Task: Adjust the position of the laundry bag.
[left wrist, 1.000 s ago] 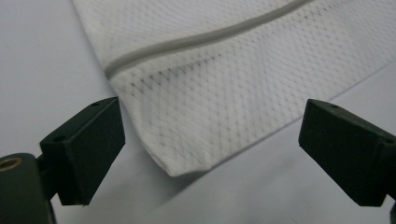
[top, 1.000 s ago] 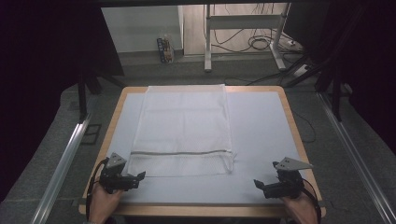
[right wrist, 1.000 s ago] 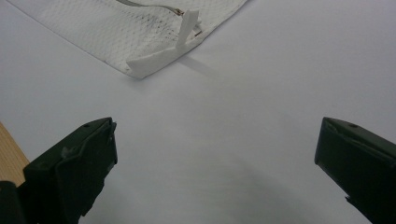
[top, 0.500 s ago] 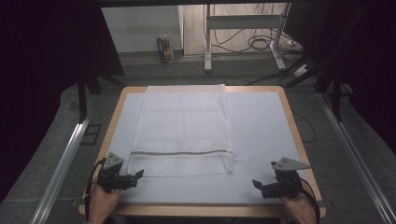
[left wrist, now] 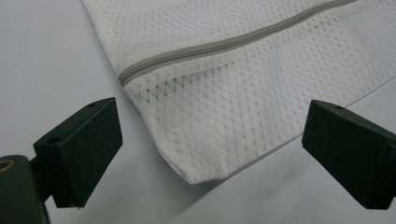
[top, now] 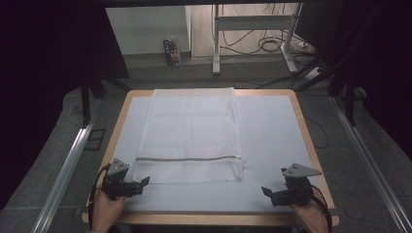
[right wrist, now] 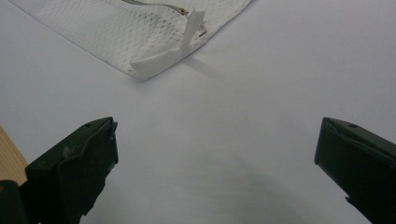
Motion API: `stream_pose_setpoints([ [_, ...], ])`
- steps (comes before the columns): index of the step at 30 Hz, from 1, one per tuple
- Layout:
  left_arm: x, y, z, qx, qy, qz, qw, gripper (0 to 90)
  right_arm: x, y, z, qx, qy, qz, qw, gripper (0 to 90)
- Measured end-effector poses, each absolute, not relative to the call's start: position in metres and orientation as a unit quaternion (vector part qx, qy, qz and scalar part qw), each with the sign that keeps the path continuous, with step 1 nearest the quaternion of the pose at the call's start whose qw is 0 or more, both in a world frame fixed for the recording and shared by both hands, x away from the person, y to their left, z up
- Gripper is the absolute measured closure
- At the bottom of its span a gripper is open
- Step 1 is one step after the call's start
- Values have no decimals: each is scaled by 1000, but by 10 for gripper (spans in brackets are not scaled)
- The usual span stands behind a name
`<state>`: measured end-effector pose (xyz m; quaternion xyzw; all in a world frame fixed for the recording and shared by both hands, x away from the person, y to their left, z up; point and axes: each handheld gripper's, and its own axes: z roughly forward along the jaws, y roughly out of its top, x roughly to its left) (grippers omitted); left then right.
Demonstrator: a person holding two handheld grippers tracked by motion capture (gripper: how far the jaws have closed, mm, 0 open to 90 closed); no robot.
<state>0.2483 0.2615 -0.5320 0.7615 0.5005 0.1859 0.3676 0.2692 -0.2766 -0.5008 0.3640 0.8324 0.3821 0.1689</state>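
Claws, left (top: 144, 182) and right (top: 265, 191), both gape apart, hovering low beside mesh bag (top: 192, 131) corners.

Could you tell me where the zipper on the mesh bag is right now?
In the high view, the zipper crosses the mesh bag near its front edge, close ahead of the left hand-held gripper.

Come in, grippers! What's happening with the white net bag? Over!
Left gripper open, at the mesh bag's near corner. Right gripper open, short of the bag. Bag flat on the table, zipper shut. Nothing in the way.
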Motion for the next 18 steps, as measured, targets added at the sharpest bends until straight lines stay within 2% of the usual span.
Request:
stream_pose_setpoints([
  [8,252,258,-529,768,491,176,371,56,273,-271,-501,361,837,382,154,0],
  [18,258,255,-527,777,481,178,366,61,281,-261,-502,351,843,374,164,0],
])
